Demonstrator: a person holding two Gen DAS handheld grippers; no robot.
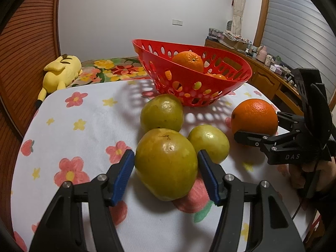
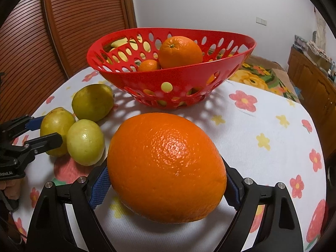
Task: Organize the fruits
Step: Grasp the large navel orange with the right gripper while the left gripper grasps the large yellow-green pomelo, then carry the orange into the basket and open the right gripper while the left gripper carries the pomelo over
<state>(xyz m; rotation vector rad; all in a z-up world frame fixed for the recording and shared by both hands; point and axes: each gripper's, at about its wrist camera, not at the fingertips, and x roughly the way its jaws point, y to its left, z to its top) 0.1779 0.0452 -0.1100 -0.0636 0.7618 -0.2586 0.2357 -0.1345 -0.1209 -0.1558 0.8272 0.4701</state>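
Note:
Three yellow-green fruits lie together on the flowered tablecloth. My left gripper point(image 1: 166, 163) has its blue pads on both sides of the nearest green fruit point(image 1: 166, 163), touching or almost touching it; the fruit rests on the table. The other two green fruits point(image 1: 161, 113) point(image 1: 209, 142) lie just behind it. My right gripper point(image 2: 166, 180) is shut on a big orange point(image 2: 166, 168), which sits at table level; this orange shows in the left wrist view point(image 1: 254, 116) too. A red perforated basket point(image 2: 189, 79) behind holds oranges point(image 2: 180, 51).
A yellow plush toy point(image 1: 61, 71) lies on a flowered bed beyond the table's far left edge. A wooden louvred door point(image 2: 52, 31) stands left. A wooden dresser point(image 1: 262, 73) with clutter stands at the right. The table edge curves close at the right.

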